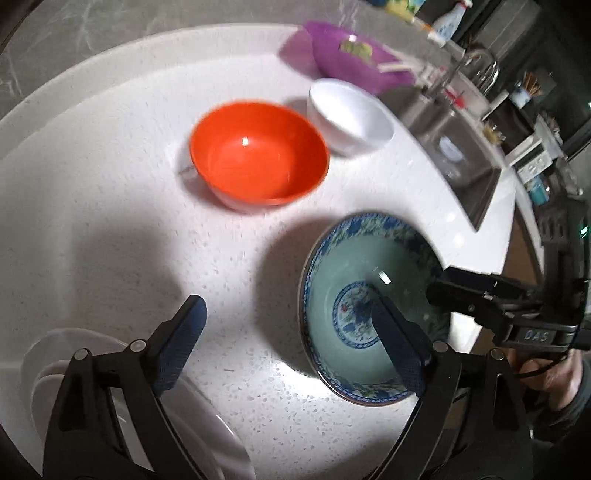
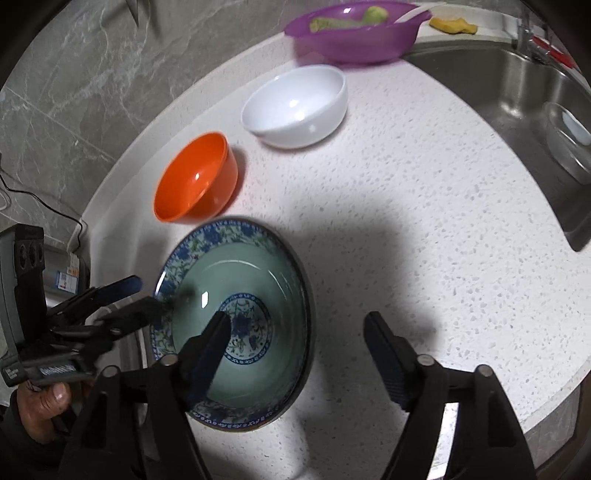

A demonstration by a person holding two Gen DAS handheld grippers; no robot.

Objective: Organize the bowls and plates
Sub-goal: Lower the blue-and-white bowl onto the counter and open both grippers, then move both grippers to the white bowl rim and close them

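A blue-patterned bowl (image 1: 343,258) (image 2: 258,266) with a pale green inside stands upright on the white speckled counter (image 1: 110,184). My left gripper (image 1: 291,332) is open above it, one finger over the bowl's inside and the other out over the counter. My right gripper (image 2: 295,347) is open too and straddles the opposite rim without pressing on it. Each gripper shows in the other's view, the right gripper (image 1: 447,291) and the left gripper (image 2: 147,297). An orange bowl (image 1: 258,158) (image 2: 195,181) and a white bowl (image 1: 347,114) (image 2: 295,107) stand farther back.
White plates (image 1: 207,424) lie stacked under my left gripper at the counter's near left. A purple bowl (image 1: 354,59) (image 2: 354,33) holding green food sits at the back. A steel sink (image 1: 461,155) (image 2: 517,92) opens to the right. A grey marble wall (image 2: 74,92) rises behind.
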